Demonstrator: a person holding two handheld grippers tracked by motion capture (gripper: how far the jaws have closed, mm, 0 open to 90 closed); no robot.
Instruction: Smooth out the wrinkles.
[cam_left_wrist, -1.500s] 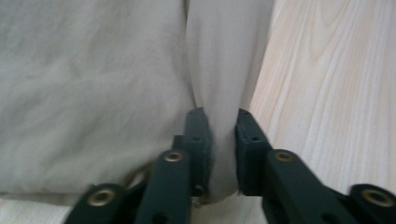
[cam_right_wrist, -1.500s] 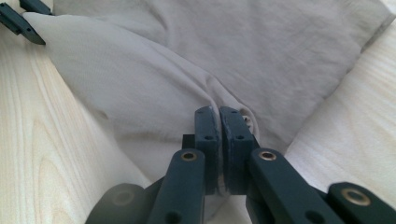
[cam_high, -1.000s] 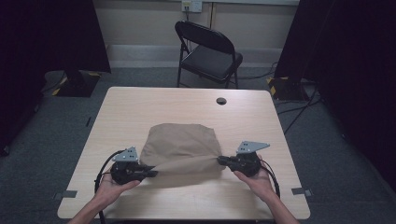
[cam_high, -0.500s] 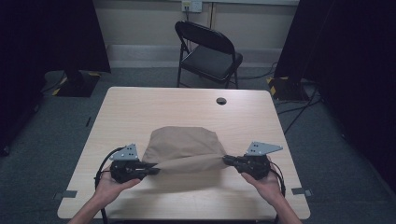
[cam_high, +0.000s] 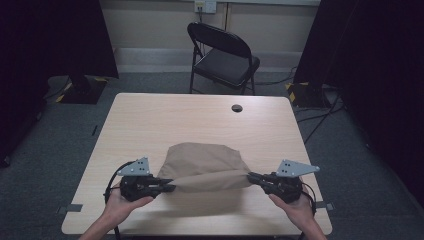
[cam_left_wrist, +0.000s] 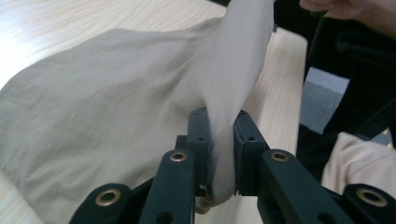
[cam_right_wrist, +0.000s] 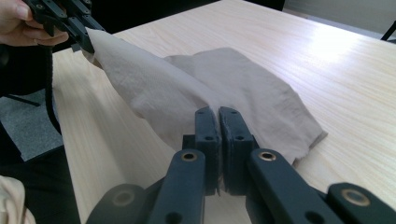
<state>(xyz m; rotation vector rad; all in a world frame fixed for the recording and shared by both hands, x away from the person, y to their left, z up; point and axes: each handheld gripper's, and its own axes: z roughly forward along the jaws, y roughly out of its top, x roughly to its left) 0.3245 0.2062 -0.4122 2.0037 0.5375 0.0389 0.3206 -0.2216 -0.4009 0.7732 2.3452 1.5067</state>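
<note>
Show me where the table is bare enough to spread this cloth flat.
Bare wood runs from the cloth's far edge to the cable hole, and along both side edges of the table. The near edge is crowded: the left gripper and right gripper hold the cloth stretched there.

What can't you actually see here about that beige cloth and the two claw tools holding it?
- High view: the cloth's underside, hidden by its own top layer.
- Left gripper view: the pinched edge, covered by the jaws.
- Right gripper view: the cloth corner vanishes between the closed jaws.
- High view: weave too small to read.
</note>
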